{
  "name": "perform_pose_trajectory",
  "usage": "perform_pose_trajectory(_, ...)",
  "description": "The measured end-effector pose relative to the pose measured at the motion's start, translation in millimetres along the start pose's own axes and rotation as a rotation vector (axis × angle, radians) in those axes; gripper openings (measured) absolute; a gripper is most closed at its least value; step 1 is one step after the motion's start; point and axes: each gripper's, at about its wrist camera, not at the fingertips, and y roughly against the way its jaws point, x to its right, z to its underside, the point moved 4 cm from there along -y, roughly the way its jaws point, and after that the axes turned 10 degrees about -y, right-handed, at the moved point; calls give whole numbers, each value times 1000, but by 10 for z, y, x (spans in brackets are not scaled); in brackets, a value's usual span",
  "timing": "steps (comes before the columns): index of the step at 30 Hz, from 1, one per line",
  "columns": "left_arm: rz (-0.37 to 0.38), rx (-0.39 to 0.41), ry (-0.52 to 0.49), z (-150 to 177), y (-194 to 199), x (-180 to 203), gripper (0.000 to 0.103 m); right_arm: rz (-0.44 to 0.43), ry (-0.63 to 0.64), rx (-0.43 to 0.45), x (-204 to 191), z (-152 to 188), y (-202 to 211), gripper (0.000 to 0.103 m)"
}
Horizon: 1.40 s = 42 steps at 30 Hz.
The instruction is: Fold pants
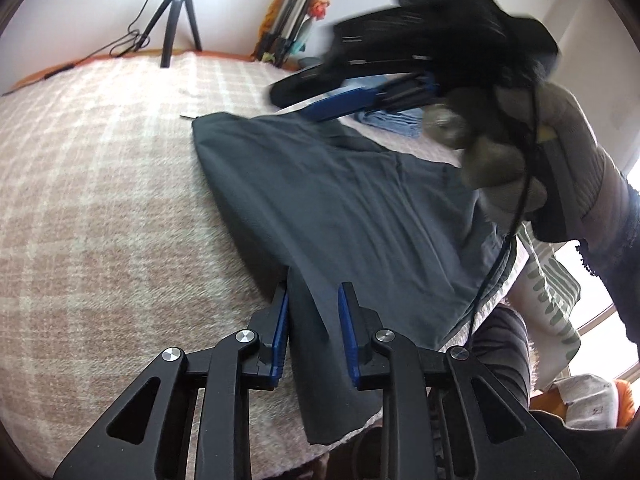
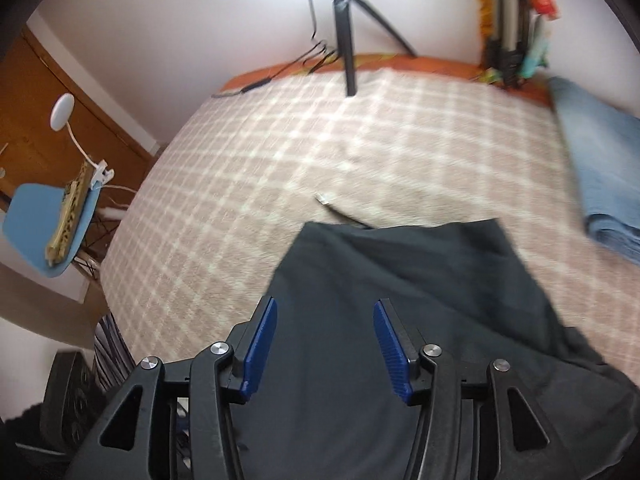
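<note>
Dark grey pants (image 1: 344,208) lie spread on the plaid bed cover (image 1: 100,200). My left gripper (image 1: 314,312) is at the near corner of the pants, its jaws standing apart on either side of a raised fold of the cloth. My right gripper (image 1: 360,100) is held in a gloved hand above the far side of the pants, blurred. In the right wrist view the right gripper (image 2: 324,340) is open and empty above the pants (image 2: 400,300).
A black tripod (image 1: 176,12) stands at the far edge of the bed. Folded blue jeans (image 2: 600,168) lie at the right. A small cable end (image 2: 324,199) lies beyond the pants. A blue chair (image 2: 44,224) stands left of the bed.
</note>
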Motion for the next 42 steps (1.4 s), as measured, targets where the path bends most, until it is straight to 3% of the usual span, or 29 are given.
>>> perform_pose_trajectory(7,16,27,-21,-56,-74,84,22,38,16,-82,-289,8,-385,53)
perform_pose_trajectory(12,12,35,-66,-41,-92,179,22,139,49,-150,-339,69,-674,53)
perform_pose_trajectory(13,8,36,-71,-36,-91,185,22,153,53,-156,-338,83,-707,50)
perform_pose_trajectory(14,1,33,-74,-29,-87,189,22,174,61,-167,-328,109,-760,32)
perform_pose_trajectory(15,-10,27,-76,-19,-80,195,22,178,63,-173,-323,121,-781,21)
perform_pose_trajectory(16,-31,27,-78,-7,-54,193,22,171,57,-163,-308,127,-778,19)
perform_pose_trajectory(18,-91,34,-88,24,15,184,32,141,33,-151,-282,129,-740,5)
perform_pose_trajectory(19,-129,35,-87,48,45,174,51,127,21,-141,-269,129,-710,5)
perform_pose_trajectory(20,-151,40,-79,75,61,175,61,116,17,-132,-254,133,-679,3)
perform_pose_trajectory(23,-117,15,-57,163,13,181,61,86,0,-106,-215,136,-575,2)
perform_pose_trajectory(25,-106,-14,-56,172,-73,180,54,68,-14,-86,-200,154,-472,2)
perform_pose_trajectory(26,-94,-16,-50,173,-95,183,39,58,-22,-75,-188,151,-417,1)
perform_pose_trajectory(28,-53,-19,-35,152,-123,192,19,47,-27,-54,-167,142,-328,1)
perform_pose_trajectory(29,-43,-14,-34,136,-112,189,14,40,-30,-37,-149,148,-244,1)
perform_pose_trajectory(35,21,53,-126,-155,4,435,9,16,-43,51,32,122,236,1)
perform_pose_trajectory(42,143,89,-215,-517,-131,918,9,60,-76,134,436,129,767,1)
